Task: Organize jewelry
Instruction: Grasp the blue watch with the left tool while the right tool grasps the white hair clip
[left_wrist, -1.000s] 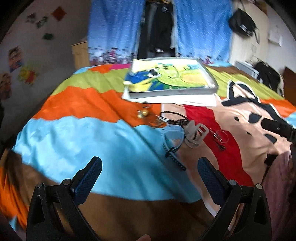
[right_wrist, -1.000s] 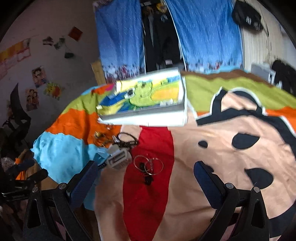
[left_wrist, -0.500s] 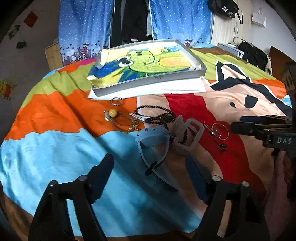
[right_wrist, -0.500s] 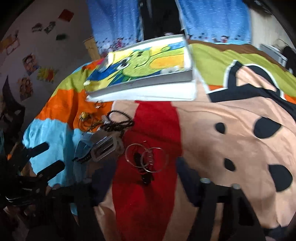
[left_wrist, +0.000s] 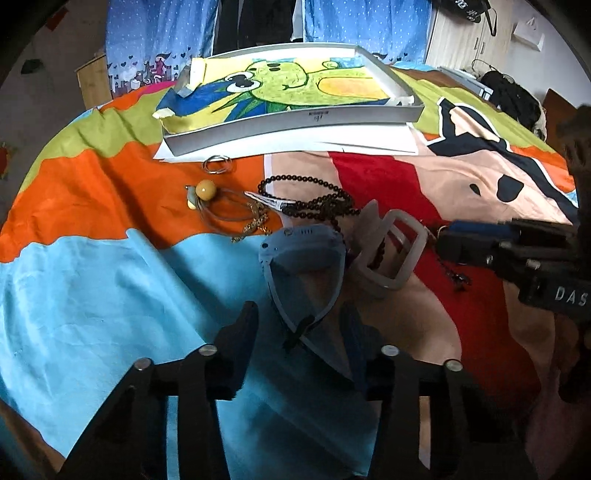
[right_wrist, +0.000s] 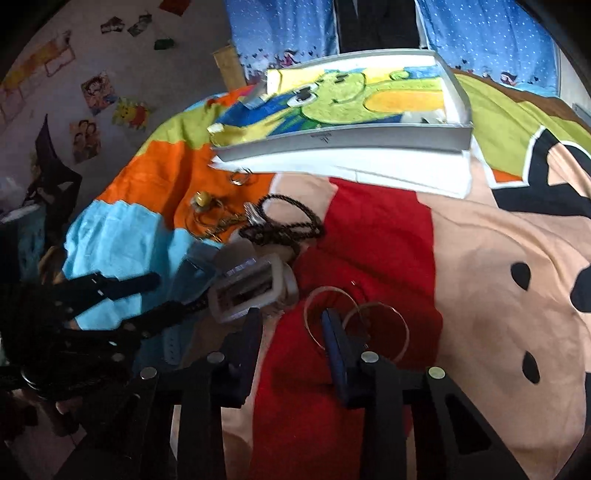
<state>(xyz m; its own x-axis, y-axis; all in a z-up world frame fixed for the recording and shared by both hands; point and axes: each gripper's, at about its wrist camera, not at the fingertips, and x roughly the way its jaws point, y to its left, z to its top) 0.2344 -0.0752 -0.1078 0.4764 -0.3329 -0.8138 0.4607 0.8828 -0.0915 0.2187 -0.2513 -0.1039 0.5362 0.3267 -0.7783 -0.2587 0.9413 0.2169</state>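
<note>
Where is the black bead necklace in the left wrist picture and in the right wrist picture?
Left wrist view: the black bead necklace lies just above the middle, on the bedspread, behind the blue hair clip.
Right wrist view: the necklace lies left of the middle, behind the white square clip.
Shared landmark: the grey tray with the frog drawing, behind the necklace in both views.

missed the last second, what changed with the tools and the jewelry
Both tools came down toward the spread and narrowed. The left tool now straddles the blue hair clip; the right tool is at the hoop earrings, one finger inside a hoop. Nothing is gripped yet. The bead necklace, white clip and tray stayed put.
</note>
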